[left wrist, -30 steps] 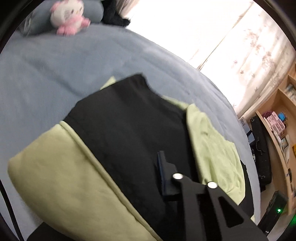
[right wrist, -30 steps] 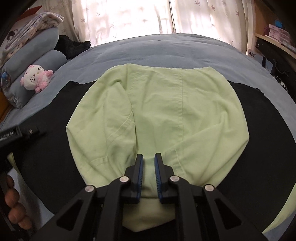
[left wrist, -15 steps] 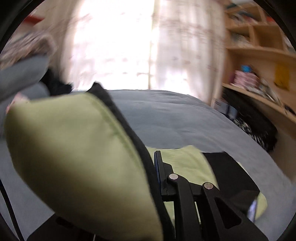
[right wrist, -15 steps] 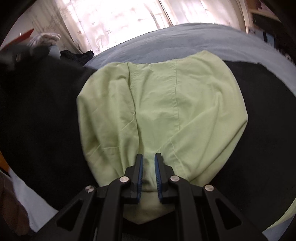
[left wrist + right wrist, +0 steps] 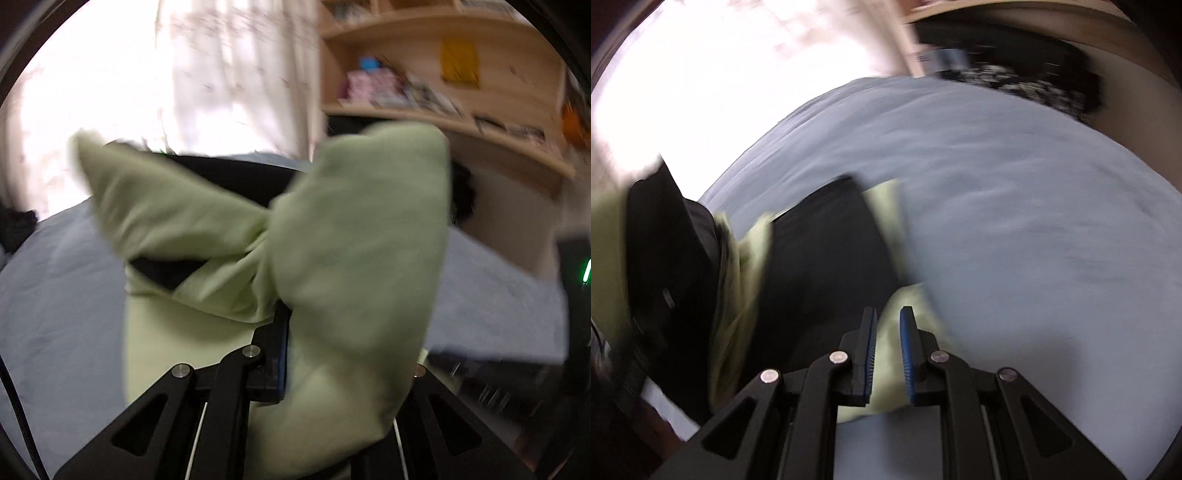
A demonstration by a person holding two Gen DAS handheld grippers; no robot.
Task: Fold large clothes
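A large light green and black garment (image 5: 354, 258) hangs bunched and lifted in the left wrist view. My left gripper (image 5: 291, 339) is shut on its green cloth, which drapes over the right finger and hides it. In the right wrist view the same garment (image 5: 827, 258) lies folded at the left on the blue-grey bed (image 5: 1015, 221). My right gripper (image 5: 888, 354) sits low over a green edge of it with its jaws a narrow gap apart; whether they pinch the cloth is unclear. Both views are blurred.
A bright curtained window (image 5: 147, 74) stands beyond the bed. Wooden shelves (image 5: 461, 92) with books and boxes fill the right side. A dark heap (image 5: 1015, 85) lies by the bed's far edge. A black device with a green light (image 5: 580, 280) is at the right.
My left gripper has lifted the garment's edge off the bed and swung it over to the right. My right gripper has swung right; the green panel it faced now lies to its left.
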